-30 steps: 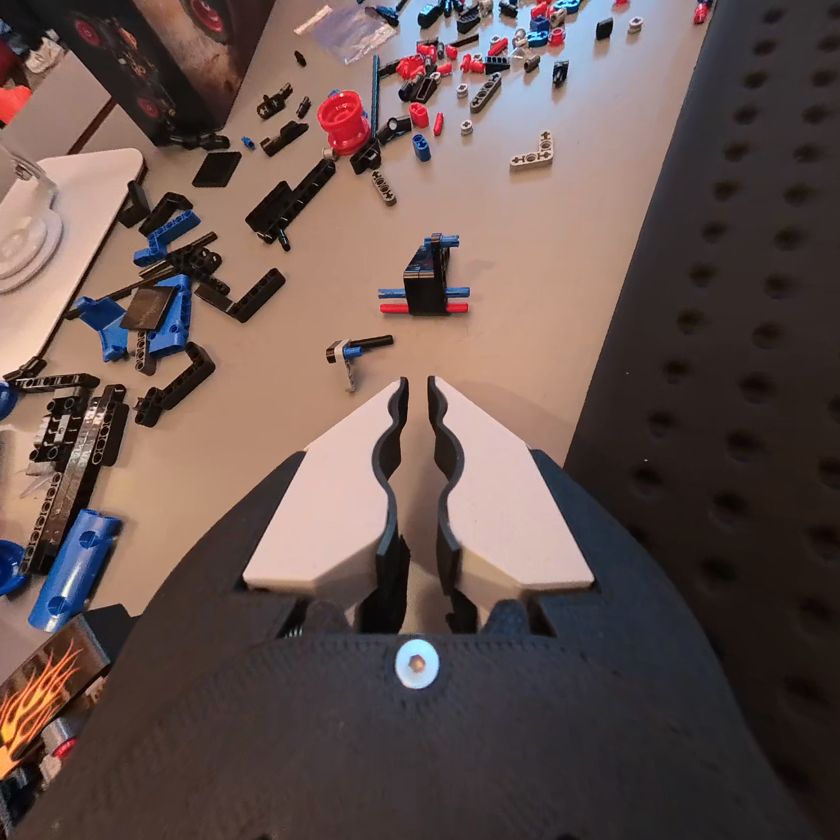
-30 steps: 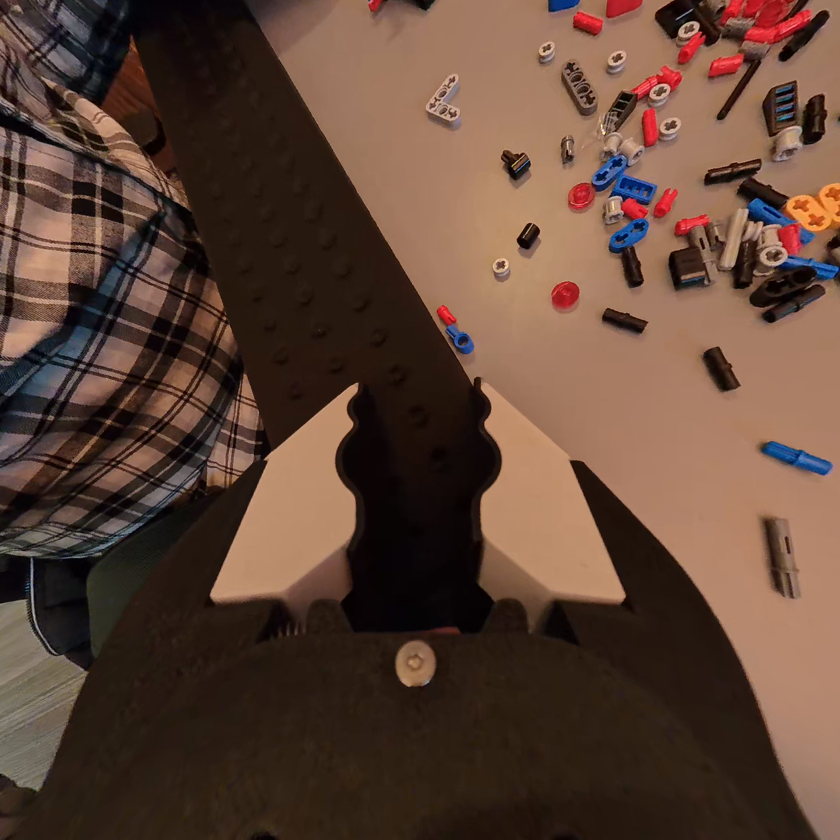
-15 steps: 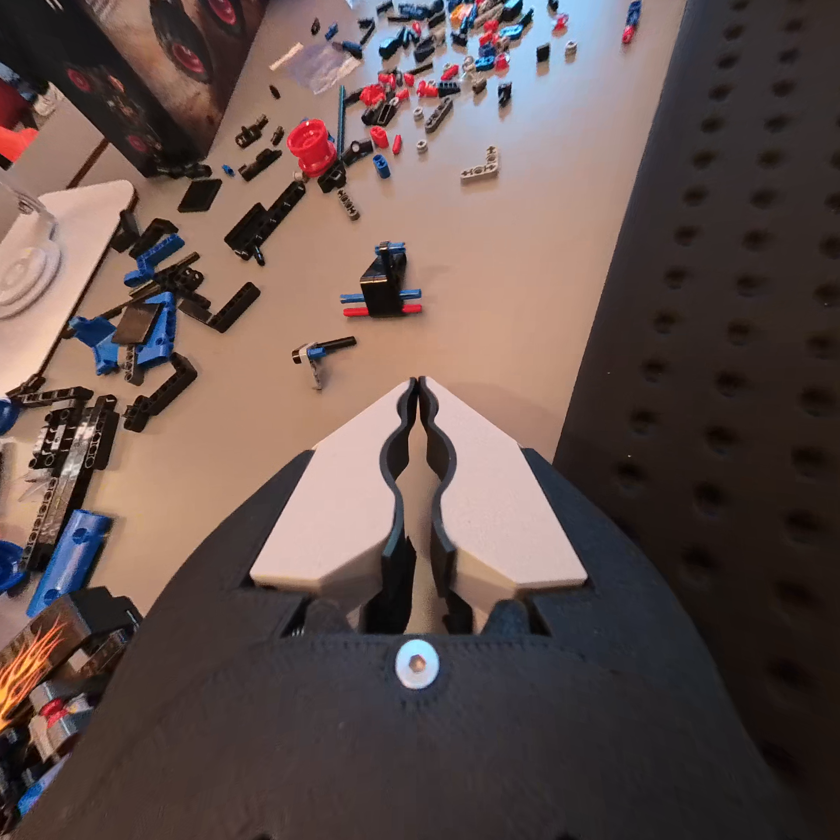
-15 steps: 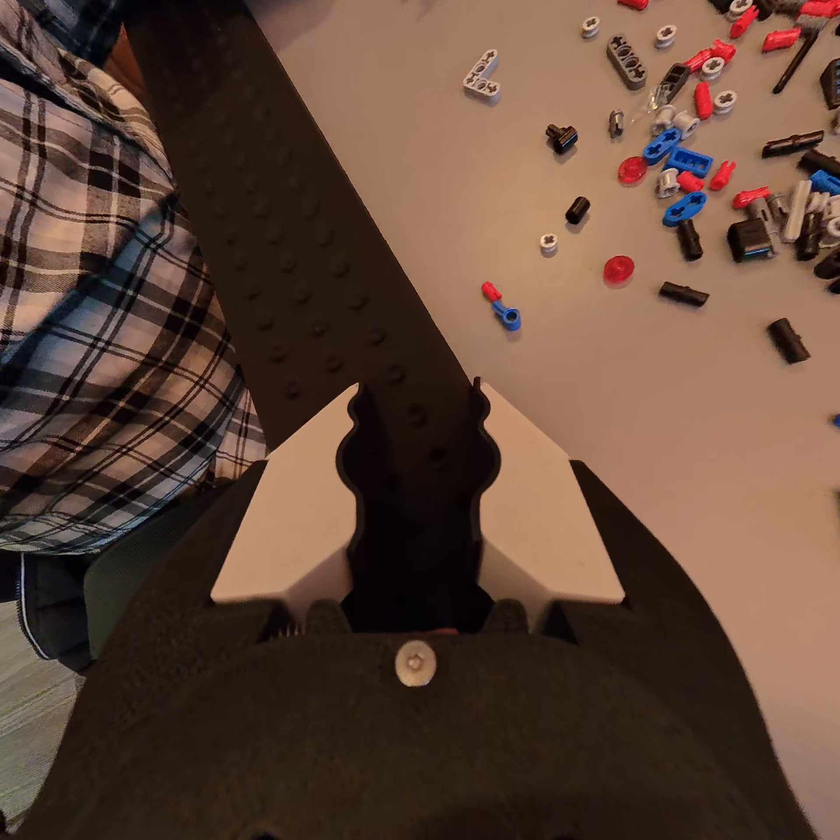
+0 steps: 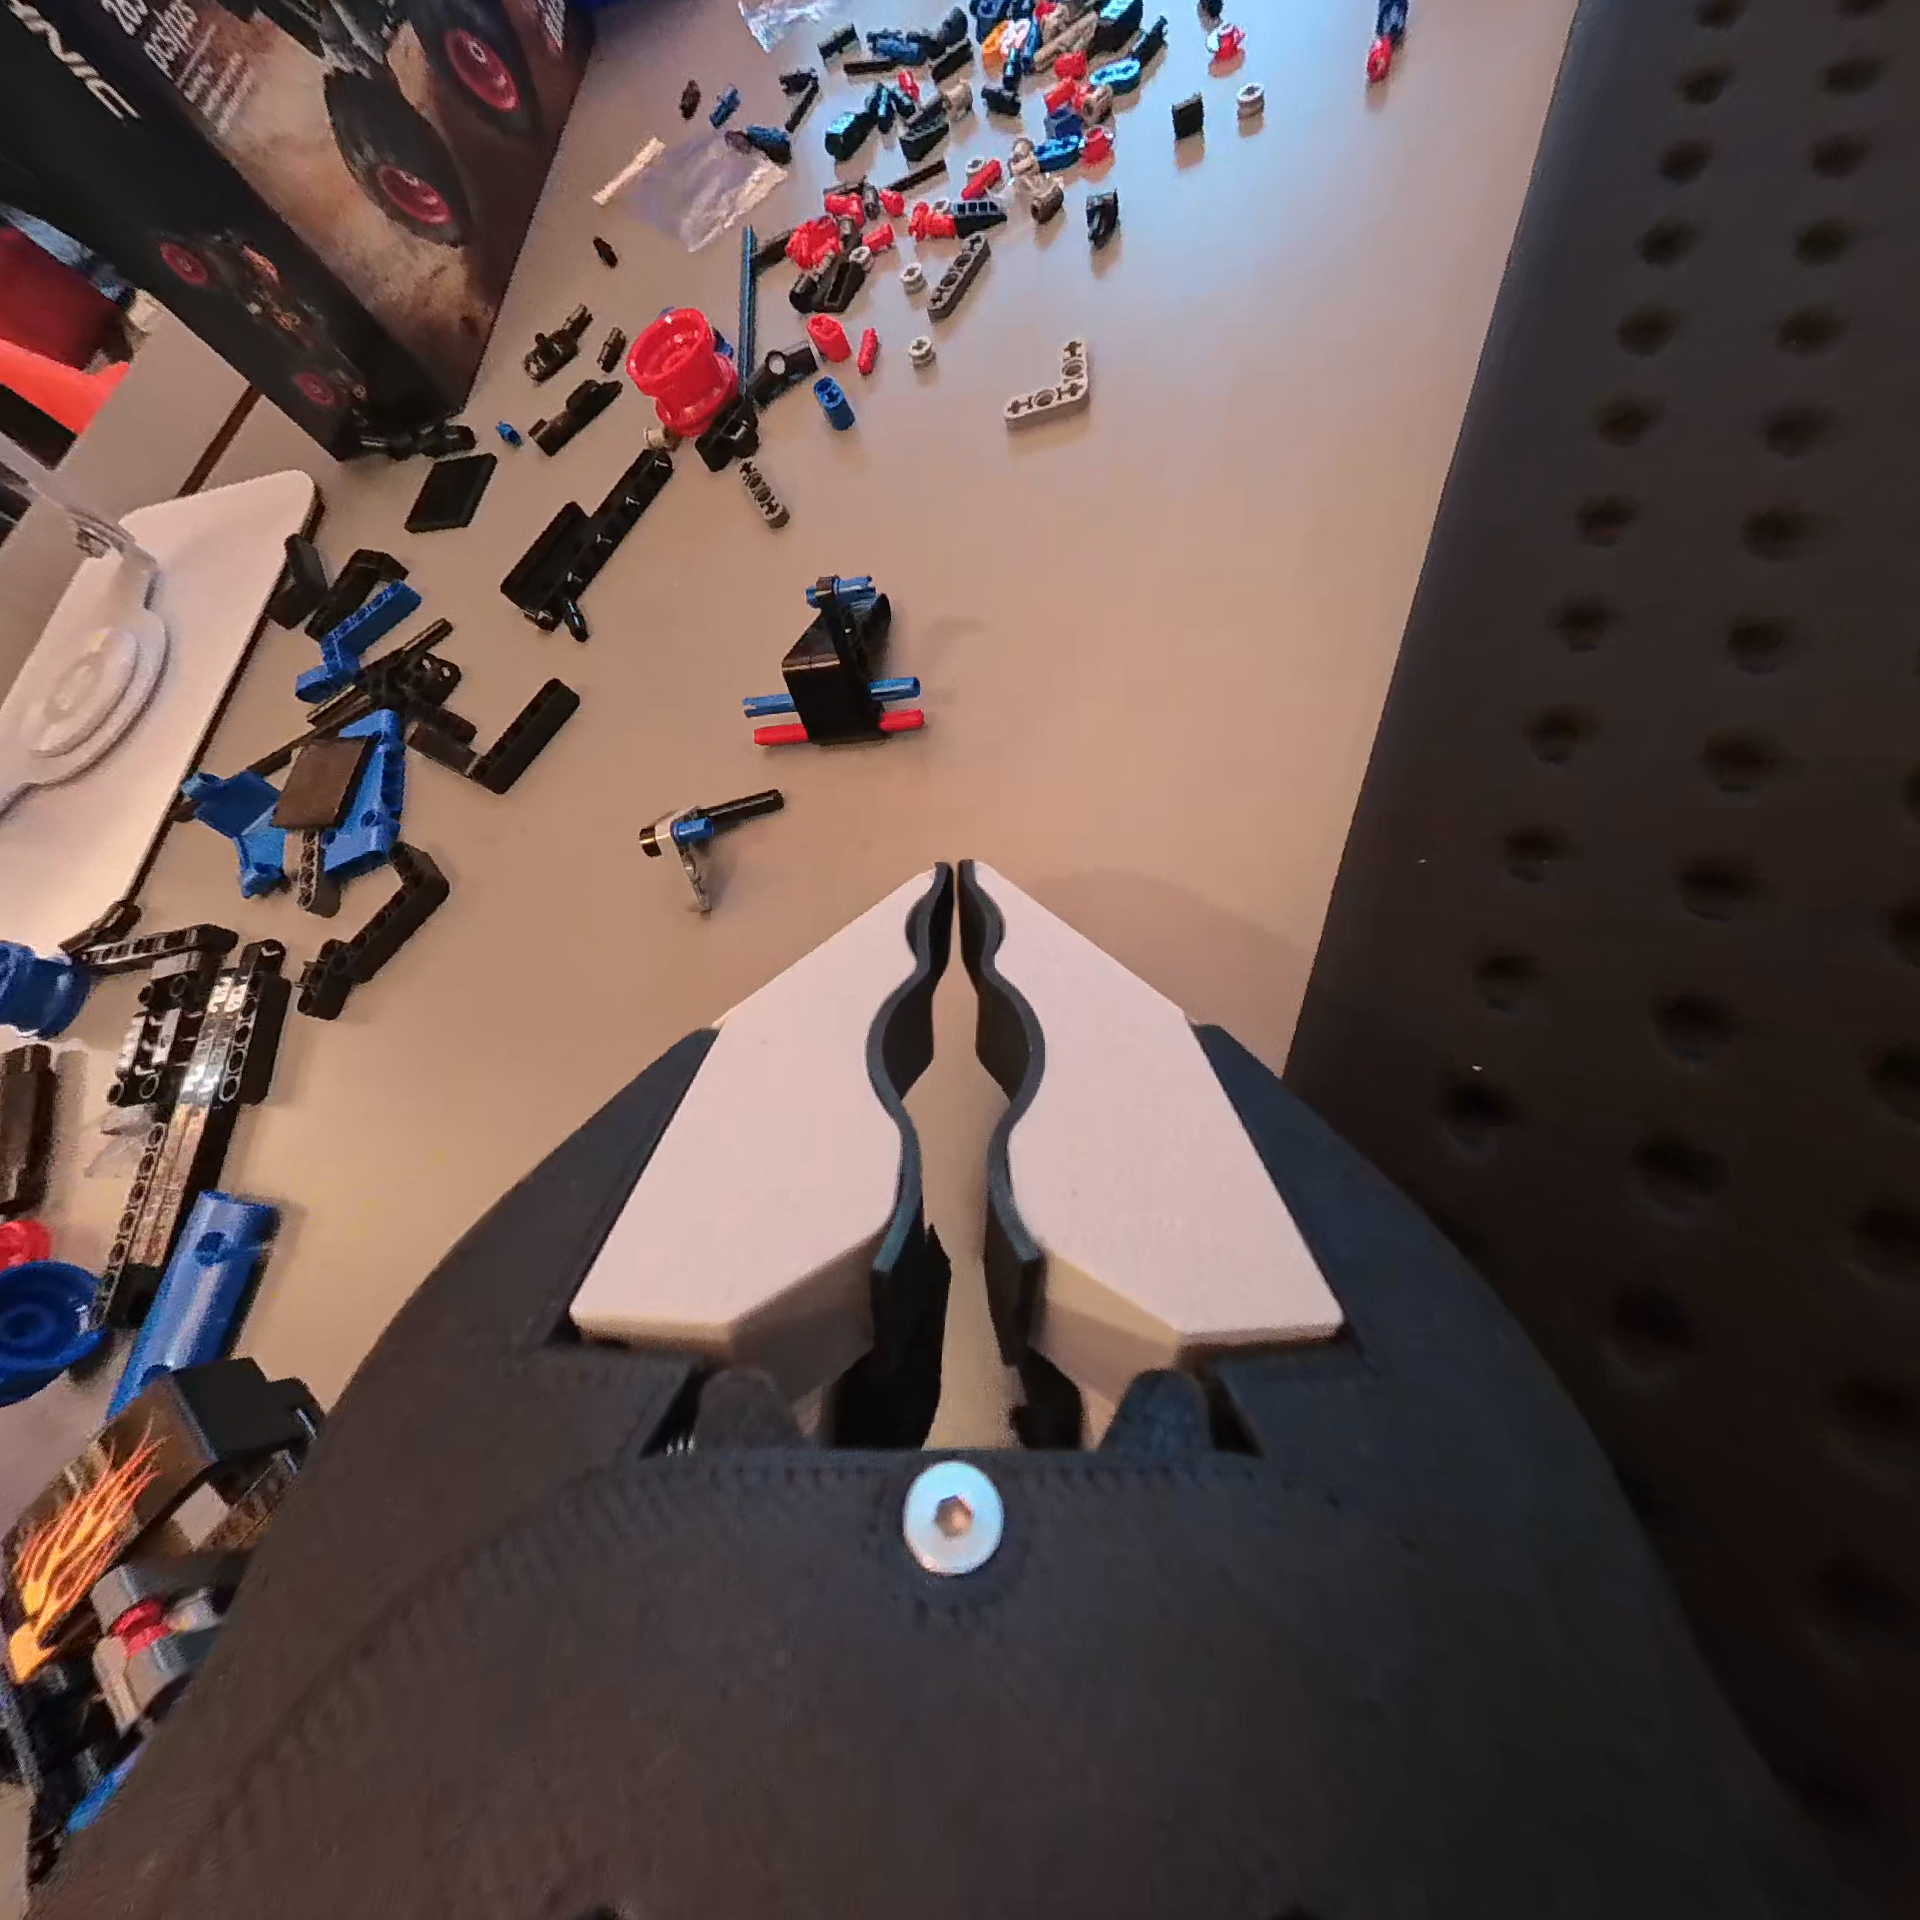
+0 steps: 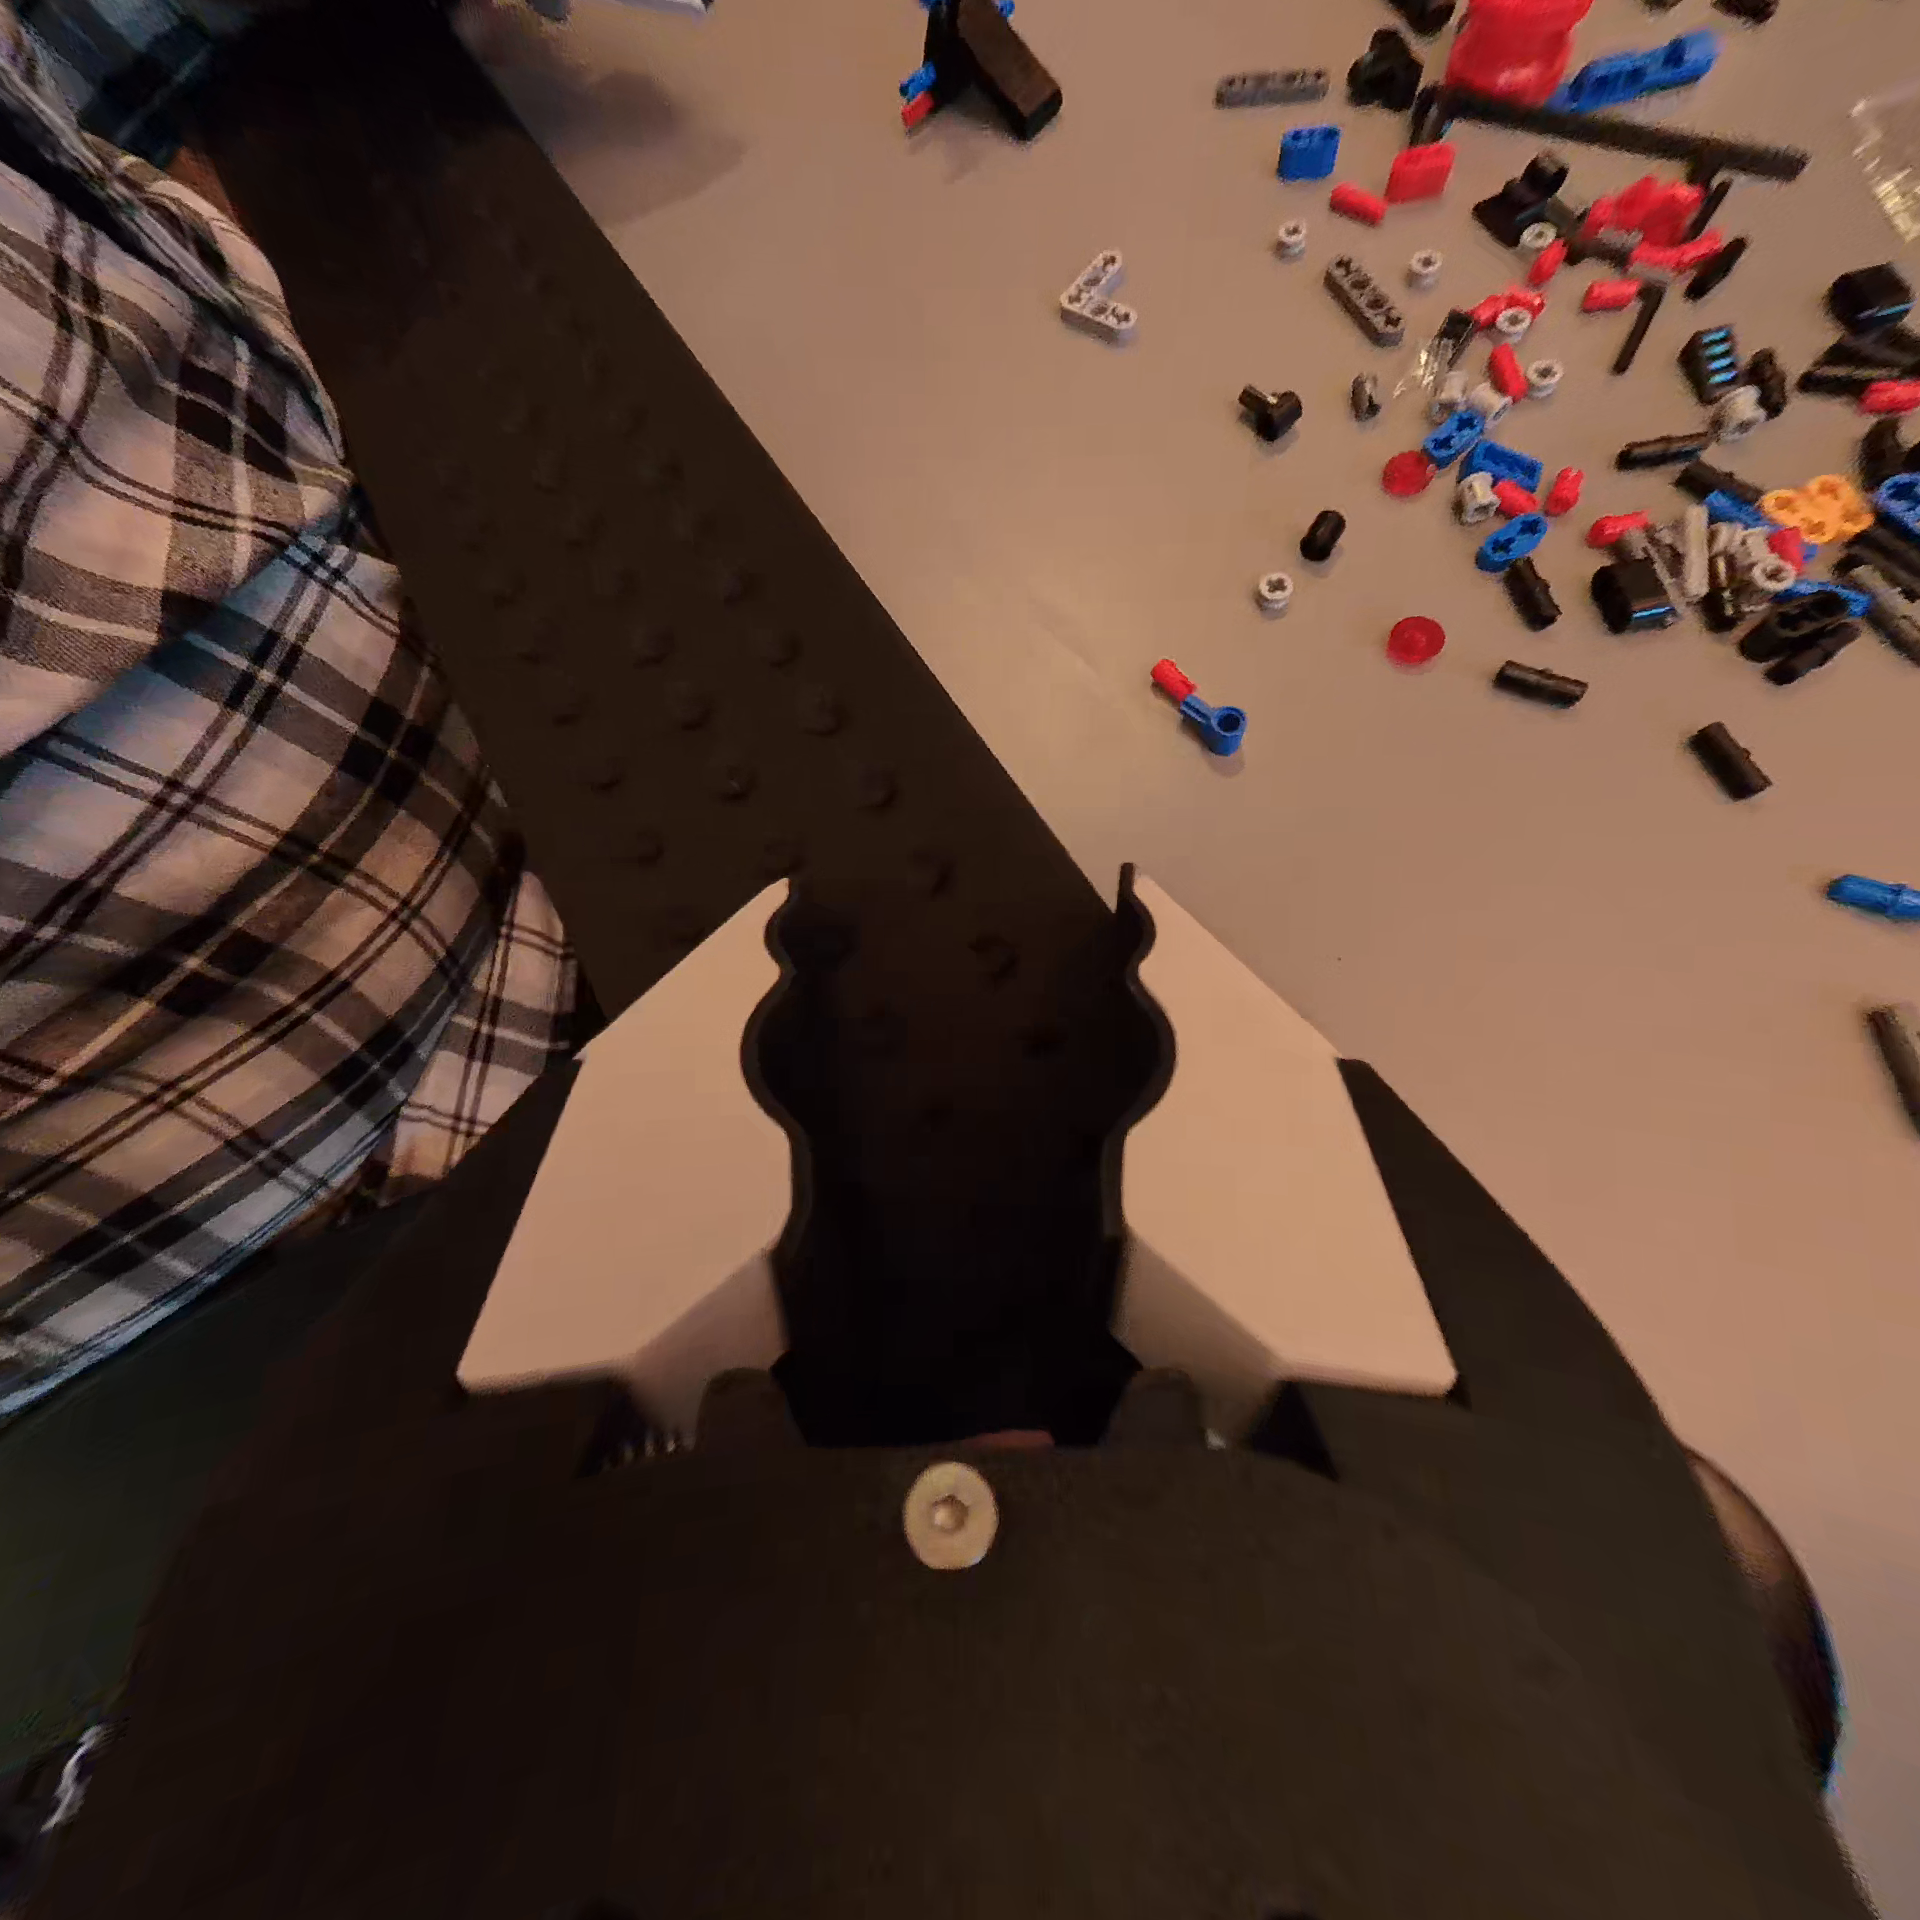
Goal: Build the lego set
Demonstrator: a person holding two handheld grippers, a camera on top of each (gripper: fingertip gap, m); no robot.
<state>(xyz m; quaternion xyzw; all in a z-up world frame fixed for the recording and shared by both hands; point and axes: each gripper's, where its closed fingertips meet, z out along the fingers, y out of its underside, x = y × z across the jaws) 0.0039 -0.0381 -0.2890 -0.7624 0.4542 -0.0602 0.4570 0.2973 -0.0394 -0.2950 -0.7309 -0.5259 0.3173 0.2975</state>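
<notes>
A small black sub-assembly [image 5: 836,675] with blue and red pins stands on the beige table ahead of my left gripper [image 5: 954,868], which is shut and empty above the table. It also shows at the top of the right wrist view [image 6: 987,73]. A short black axle piece with a blue and grey connector [image 5: 701,831] lies just left of the left fingertips. My right gripper [image 6: 956,883] is open and empty over the black studded strip [image 6: 644,582] at the table edge. A red-and-blue pin piece [image 6: 1200,707] lies ahead of it to the right.
Loose black and blue beams [image 5: 343,727] lie left; a red wheel hub [image 5: 681,369] and small mixed parts [image 5: 966,135] lie farther off. The set's box [image 5: 312,177] stands far left. A flame-printed built section [image 5: 94,1527] sits near left. A plaid-clothed person [image 6: 187,675] is at left. My right fingertips sit around 30 cm from my left ones.
My left gripper closed from slightly open to shut and drew back a little. My right gripper swung left along the table, bringing the black sub-assembly into view, and stayed open.
</notes>
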